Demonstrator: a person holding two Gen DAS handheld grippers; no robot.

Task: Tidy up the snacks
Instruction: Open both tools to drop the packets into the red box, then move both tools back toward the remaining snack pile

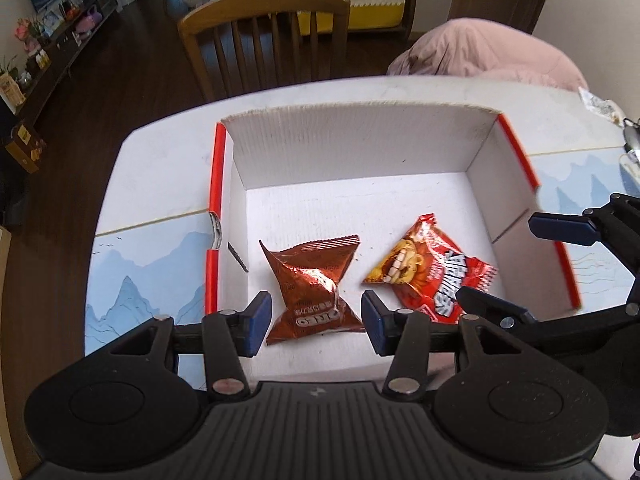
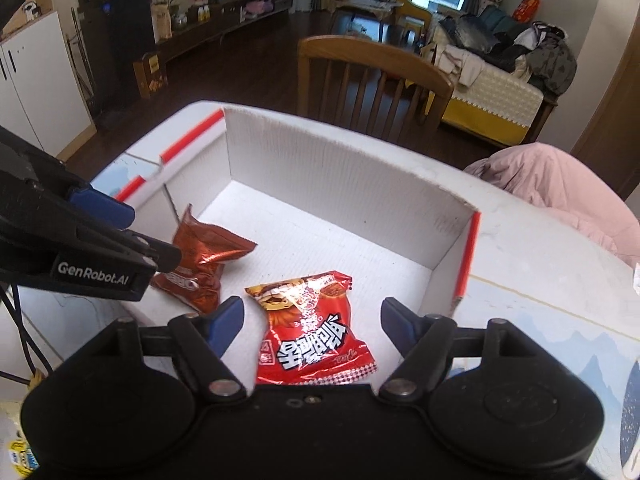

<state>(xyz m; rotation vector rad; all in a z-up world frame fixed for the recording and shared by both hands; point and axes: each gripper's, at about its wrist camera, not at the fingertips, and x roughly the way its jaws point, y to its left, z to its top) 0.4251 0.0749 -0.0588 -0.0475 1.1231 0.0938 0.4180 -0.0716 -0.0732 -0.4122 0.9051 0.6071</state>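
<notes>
Pretty clearly someone's home, living/dining room combo: wooden dining chair [image 2: 372,76] at the counter's [image 1: 160,168] far edge, sofa [image 2: 504,92] piled with clothes, long TV cabinet [image 2: 224,12] with flowers, dark wood floor [image 2: 240,68].

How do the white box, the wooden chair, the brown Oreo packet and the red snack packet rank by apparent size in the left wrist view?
1. white box
2. wooden chair, only partly visible behind the table
3. brown Oreo packet and red snack packet: look alike, and the right gripper covers part of the red one, so unranked.
</notes>
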